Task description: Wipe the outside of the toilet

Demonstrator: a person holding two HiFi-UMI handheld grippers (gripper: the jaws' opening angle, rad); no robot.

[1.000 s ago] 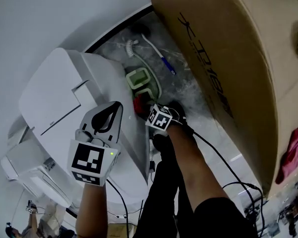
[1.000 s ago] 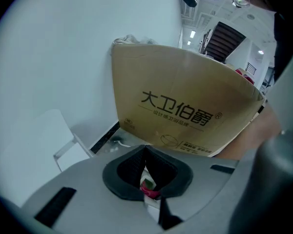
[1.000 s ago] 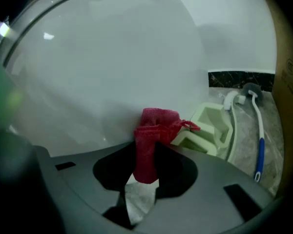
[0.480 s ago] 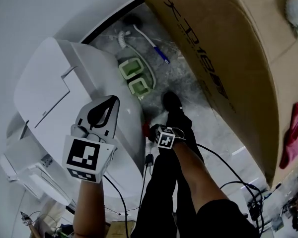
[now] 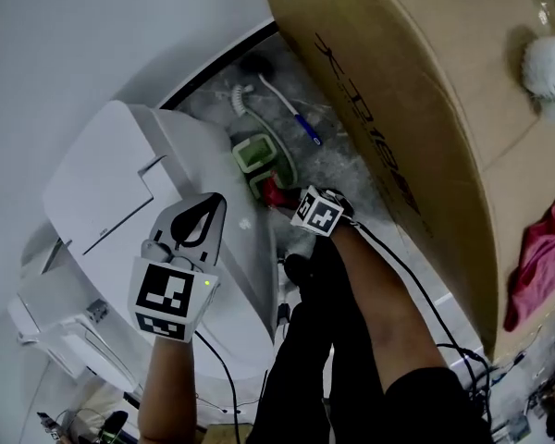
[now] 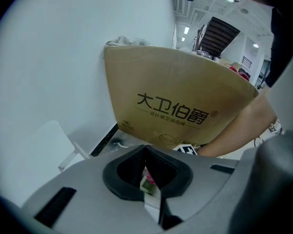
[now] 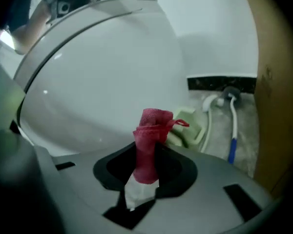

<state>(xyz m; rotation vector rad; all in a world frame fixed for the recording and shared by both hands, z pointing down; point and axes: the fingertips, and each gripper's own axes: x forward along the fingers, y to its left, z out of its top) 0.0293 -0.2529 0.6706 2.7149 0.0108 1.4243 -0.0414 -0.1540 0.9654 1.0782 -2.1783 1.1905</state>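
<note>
The white toilet (image 5: pixel 129 183) stands at the left with its lid closed, and its bowl side (image 7: pixel 102 87) fills the right gripper view. My right gripper (image 7: pixel 147 152) is shut on a red cloth (image 7: pixel 150 130), with the bunched end close to the toilet's side. In the head view this gripper (image 5: pixel 291 203) and the red cloth (image 5: pixel 274 191) sit low beside the toilet. My left gripper (image 5: pixel 211 202) hovers over the toilet lid with its jaws shut and nothing between them; the left gripper view shows its tips (image 6: pixel 145 147) meeting.
A large cardboard box (image 5: pixel 416 109) stands on the right, close by. A toilet brush (image 5: pixel 276 95) and green holder (image 5: pixel 259 155) lie on the floor behind the toilet. A white brush (image 5: pixel 544 67) and pink cloth (image 5: pixel 541 257) rest on the box. Cables (image 5: pixel 425 313) trail by my legs.
The right gripper with the red cloth dropped down the toilet's side half a second ago and has since come back up toward the rear. The left gripper stayed over the lid.
</note>
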